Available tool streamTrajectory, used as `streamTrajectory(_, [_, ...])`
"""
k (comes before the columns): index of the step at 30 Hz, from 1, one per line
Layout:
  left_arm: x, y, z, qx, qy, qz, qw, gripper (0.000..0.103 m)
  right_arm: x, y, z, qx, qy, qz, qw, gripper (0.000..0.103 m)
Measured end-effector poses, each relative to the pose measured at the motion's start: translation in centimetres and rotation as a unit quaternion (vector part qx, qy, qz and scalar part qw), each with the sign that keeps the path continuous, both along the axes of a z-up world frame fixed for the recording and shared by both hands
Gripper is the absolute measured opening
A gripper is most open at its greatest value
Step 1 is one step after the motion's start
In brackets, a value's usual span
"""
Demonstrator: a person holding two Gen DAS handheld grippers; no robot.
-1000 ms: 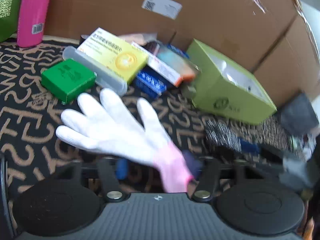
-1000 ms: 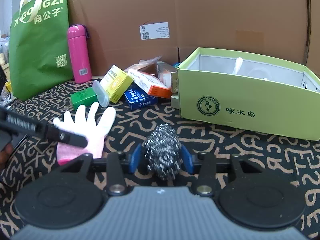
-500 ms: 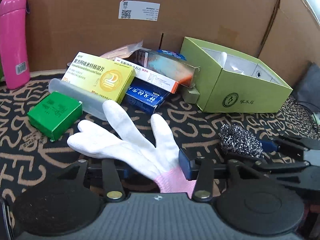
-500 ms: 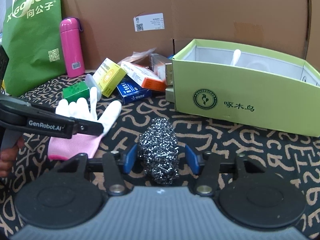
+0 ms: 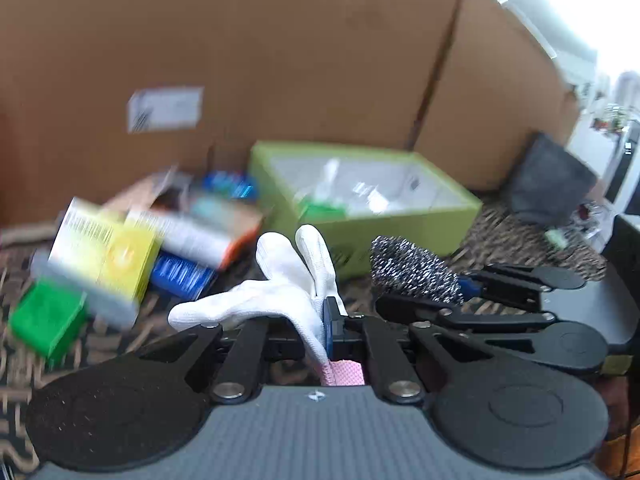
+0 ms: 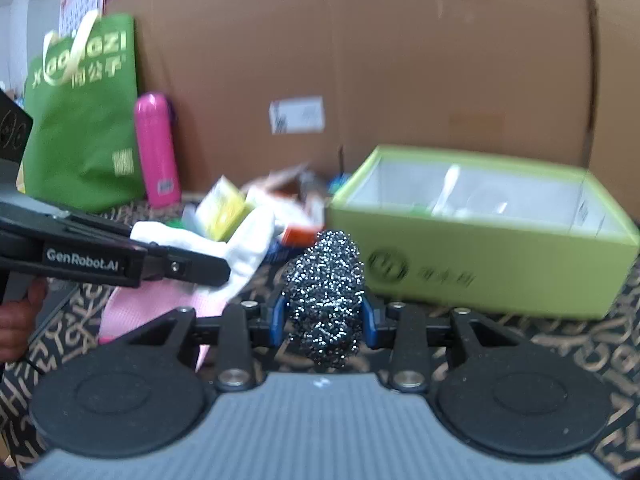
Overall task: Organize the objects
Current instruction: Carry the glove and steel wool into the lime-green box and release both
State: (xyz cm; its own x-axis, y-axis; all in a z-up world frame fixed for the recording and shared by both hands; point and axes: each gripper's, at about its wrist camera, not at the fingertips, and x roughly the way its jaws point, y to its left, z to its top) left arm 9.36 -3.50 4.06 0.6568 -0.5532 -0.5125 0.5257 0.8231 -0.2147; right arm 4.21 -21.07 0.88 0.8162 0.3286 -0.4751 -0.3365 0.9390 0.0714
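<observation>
Two tools, each holding one item.
Left tool clamps a white glove; the right tool, at its 3 o'clock, has just tightened on a steel scourer.

Left tongs have just closed on the white glove, apparently lifting it off the cloth.

Behind your tabletop with its black, tan-lettered cloth, a tall brown cardboard wall along the far edge, bright daylight past the far right corner
</observation>
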Motion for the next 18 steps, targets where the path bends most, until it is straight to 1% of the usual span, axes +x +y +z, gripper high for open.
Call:
streamTrajectory(3, [0.8,-1.7,2.3,-0.018,-0.023,-0.025,0.9993,0.007,0.0,-1.4,2.2,-0.003,-0.03,-0.014,0.999,0.036])
streamTrajectory(6, [2.1,-3.8,4.0,-0.028,-0.043,-0.044,0.9977,0.007,0.3,-2.9,4.0,-0.017,-0.057,-0.036,0.998,0.036])
streamTrajectory(10, [4.7,-6.7,5.6,-0.041,-0.054,-0.065,0.9956,0.007,1.4,-5.2,5.8,-0.039,-0.084,-0.072,0.993,0.036])
streamTrajectory(12, [5.8,-8.0,6.1,-0.036,-0.066,-0.061,0.9953,0.007,2.3,-6.4,6.3,-0.047,-0.091,-0.091,0.991,0.036])
streamTrajectory(14, [7.3,-9.2,6.3,-0.036,-0.071,-0.058,0.9952,0.007,3.3,-7.7,6.8,-0.053,-0.094,-0.107,0.988,0.036])
streamTrajectory(18, [11.0,-11.1,5.2,-0.04,-0.054,-0.045,0.9967,0.007,5.9,-9.7,6.8,-0.06,-0.088,-0.133,0.985,0.036])
